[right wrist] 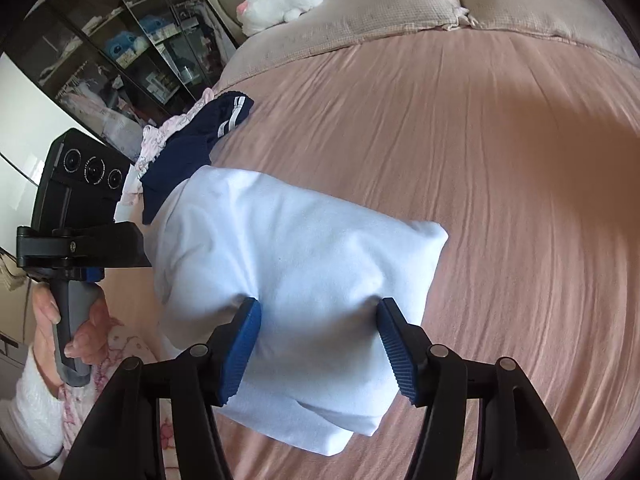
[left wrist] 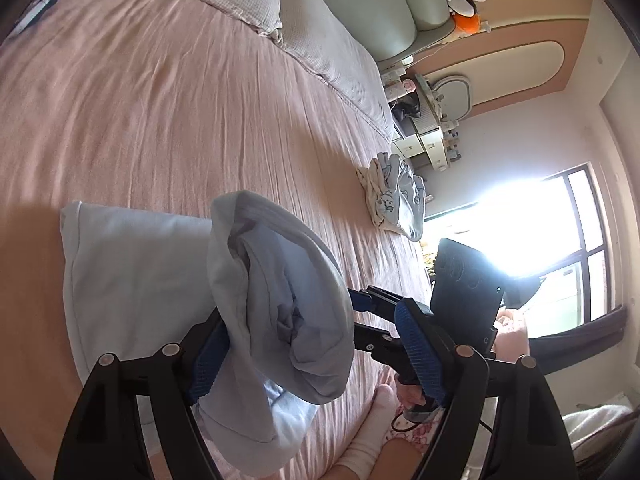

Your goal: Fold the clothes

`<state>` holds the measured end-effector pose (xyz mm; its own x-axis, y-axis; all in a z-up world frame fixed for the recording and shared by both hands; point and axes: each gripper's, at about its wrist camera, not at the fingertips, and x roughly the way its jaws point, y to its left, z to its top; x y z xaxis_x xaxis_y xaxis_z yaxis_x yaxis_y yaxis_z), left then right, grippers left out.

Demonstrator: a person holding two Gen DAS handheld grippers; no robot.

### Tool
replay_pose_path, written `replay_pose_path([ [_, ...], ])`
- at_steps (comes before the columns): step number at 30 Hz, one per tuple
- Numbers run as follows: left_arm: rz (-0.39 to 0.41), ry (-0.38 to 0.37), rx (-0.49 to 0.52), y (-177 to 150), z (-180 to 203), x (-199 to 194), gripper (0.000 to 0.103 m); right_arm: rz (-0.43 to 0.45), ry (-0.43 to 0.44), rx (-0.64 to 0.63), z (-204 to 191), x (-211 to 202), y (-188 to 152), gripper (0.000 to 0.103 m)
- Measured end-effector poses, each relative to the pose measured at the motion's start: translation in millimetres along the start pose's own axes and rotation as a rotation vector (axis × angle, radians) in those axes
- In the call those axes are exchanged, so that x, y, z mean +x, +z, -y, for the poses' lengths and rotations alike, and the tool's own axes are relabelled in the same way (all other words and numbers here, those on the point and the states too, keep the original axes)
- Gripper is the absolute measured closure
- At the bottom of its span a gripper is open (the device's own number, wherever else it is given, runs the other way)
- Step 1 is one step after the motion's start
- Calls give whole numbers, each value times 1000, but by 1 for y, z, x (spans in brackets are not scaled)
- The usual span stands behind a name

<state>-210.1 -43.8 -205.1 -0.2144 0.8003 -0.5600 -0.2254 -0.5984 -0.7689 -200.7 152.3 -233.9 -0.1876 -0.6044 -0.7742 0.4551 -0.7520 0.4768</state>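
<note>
A light blue garment (right wrist: pixel 288 240) lies folded on the pink bedsheet (right wrist: pixel 500 160). In the right wrist view my right gripper (right wrist: pixel 318 304) points down at the garment's near end, and both blue pads (right wrist: pixel 240 340) press into the cloth bulging between them. In the left wrist view the same garment (left wrist: pixel 280 300) is bunched up, with a flat part (left wrist: pixel 132 264) spread to the left. My left gripper (left wrist: pixel 310 320) stands open around the bunch. The cloth leans on the left pad (left wrist: pixel 208 360), while the right pad (left wrist: pixel 416 344) is clear of it. The right gripper's black housing (left wrist: pixel 464 288) shows beyond.
A small pile of pale clothes (left wrist: pixel 394 196) sits near the bed's edge. A navy garment (right wrist: pixel 200 140) and a pink frilled one (right wrist: pixel 156 140) lie beside the folded piece. Pillows (right wrist: pixel 400 0) and a white plush toy (right wrist: pixel 280 0) are at the head. A hand (right wrist: pixel 80 332) grips the left tool's handle.
</note>
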Motion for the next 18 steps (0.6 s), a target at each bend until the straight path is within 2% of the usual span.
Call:
replay_pose_path([
  [2,-23,105,79,-4,12,13,25,-3,12,6,2,-3,-1,42],
  [4,-50,201,138,-8,20,27,73,-13,17,-17,1,-7,1,42],
  [5,-54,229,139,-7,21,31,85,-18,3,-27,2,-10,4,42],
  [8,-51,197,143,0,26,22,86,29,-86,9,17,-31,13,42],
  [11,-82,196,181,8,34,7,87,98,-158,48,33,-49,16,41],
  [14,-114,245,205,13,31,-10,87,109,-121,67,33,-48,19,41],
  [18,-133,289,171,16,9,-22,87,95,-74,-28,7,-27,27,41],
])
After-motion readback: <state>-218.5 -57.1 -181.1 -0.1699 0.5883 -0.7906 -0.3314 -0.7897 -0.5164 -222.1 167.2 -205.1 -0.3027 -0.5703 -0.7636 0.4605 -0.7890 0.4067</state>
